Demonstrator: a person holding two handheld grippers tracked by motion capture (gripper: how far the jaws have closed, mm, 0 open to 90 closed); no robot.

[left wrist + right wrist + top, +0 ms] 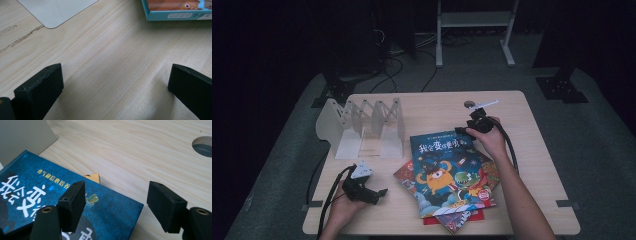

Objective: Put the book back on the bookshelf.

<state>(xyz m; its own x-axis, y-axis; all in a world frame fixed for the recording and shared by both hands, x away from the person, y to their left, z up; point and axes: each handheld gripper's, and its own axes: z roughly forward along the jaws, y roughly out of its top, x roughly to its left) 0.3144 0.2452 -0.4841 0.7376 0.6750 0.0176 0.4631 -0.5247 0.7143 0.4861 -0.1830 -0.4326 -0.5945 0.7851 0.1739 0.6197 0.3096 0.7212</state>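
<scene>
The blue book (447, 170) lies on top of the pile, so the right gripper (465, 131) straddles its far corner with open jaws. The left gripper (379, 192) rests open, empty, beside the pile.

The high view looks forward and down from above the person's side, taking in the whole table (532, 150) from well back. The left gripper view sits close above bare wood, with a corner of the blue book (175, 10) at one o'clock. The right gripper view hangs just over that book (50, 195), towards eight o'clock. All three views share the book.
</scene>
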